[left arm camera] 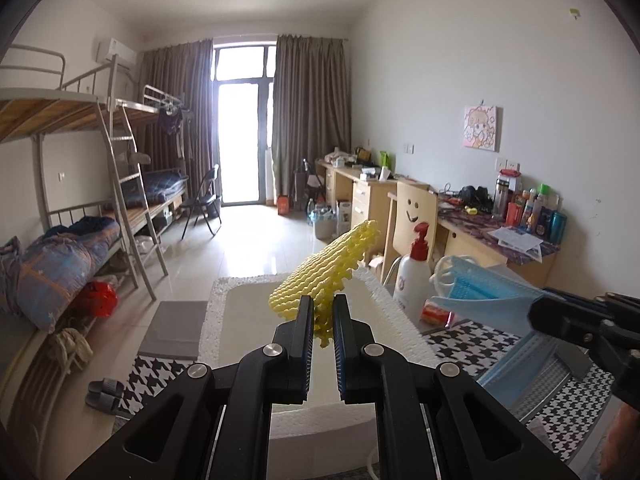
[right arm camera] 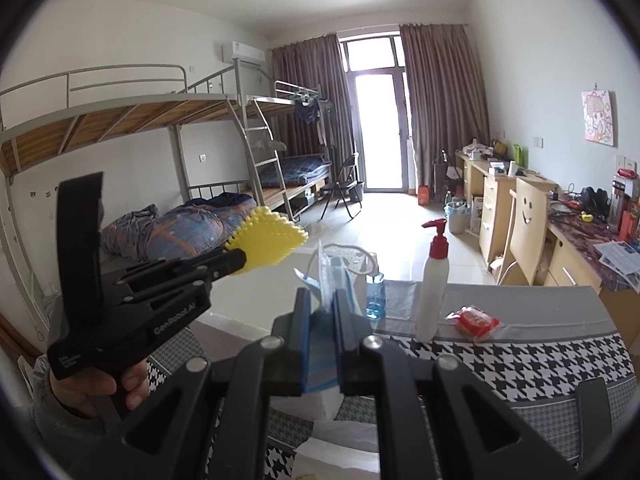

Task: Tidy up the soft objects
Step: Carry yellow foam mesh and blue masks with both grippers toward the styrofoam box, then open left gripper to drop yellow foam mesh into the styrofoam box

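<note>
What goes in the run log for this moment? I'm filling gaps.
left claw: shut on yellow foam net | right claw: shut on blue face mask | both above foam box

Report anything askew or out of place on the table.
Nothing spilled or damaged. The pump bottle stands upright beside a red packet lying flat on the checked tablecloth. The foam box looks intact.

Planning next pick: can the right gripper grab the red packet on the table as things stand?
Probably not yet. The right gripper is shut on the blue face mask, so its jaws are occupied. The red packet lies uncovered beside the white pump bottle; the path looks free once the mask is dropped.
</note>
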A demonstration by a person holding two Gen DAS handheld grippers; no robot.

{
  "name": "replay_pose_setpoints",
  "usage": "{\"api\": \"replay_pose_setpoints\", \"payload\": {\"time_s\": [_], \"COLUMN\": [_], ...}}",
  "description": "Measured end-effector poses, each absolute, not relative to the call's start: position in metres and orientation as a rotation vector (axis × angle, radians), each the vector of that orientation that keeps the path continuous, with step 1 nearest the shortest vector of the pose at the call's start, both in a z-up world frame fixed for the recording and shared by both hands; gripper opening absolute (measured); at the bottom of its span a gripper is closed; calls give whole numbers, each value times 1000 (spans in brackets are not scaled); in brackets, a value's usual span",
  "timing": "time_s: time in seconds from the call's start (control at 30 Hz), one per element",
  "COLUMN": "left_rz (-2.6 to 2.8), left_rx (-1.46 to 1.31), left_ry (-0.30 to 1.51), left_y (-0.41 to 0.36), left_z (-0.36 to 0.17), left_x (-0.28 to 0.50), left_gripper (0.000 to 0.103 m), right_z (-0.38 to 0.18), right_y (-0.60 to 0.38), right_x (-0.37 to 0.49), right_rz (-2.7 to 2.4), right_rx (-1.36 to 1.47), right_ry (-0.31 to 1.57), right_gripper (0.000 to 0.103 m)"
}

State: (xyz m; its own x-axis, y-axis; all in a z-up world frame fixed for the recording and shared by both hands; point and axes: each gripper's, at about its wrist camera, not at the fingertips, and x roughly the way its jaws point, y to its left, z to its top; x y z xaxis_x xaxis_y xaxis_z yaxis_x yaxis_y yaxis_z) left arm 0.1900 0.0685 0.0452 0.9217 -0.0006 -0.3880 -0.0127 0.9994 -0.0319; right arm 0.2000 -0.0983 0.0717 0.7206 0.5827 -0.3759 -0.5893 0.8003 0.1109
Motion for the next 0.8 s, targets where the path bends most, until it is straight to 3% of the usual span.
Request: {"api": "replay_pose_setpoints", "payload": {"time_s": [0.33,0.43,0.47,0.5,0.57,0.8], "left_rz": [17,18,19,25,44,86], "left_rx": [-41,-39,-41,-42,-44,-62], "left_ry": [469,478,482,483,457,403], "left_y": [77,80,79,80,82,93], "left_z": [32,31,31,32,34,40], "left_x": [208,207,208,208,203,190], "left_gripper": [10,17,31,57,88,101], "right_z": [68,67,68,68,68,71], "right_y": [-98,-98,-98,-98,-99,-100], "right_x": [203,204,203,203,202,199], "right_rz": [628,620,618,617,615,606], "right_rx": [-18,-18,-19,-18,-17,-18], "right_ry": [428,430,429,429,427,416], "right_gripper": [13,13,13,13,13,13]}}
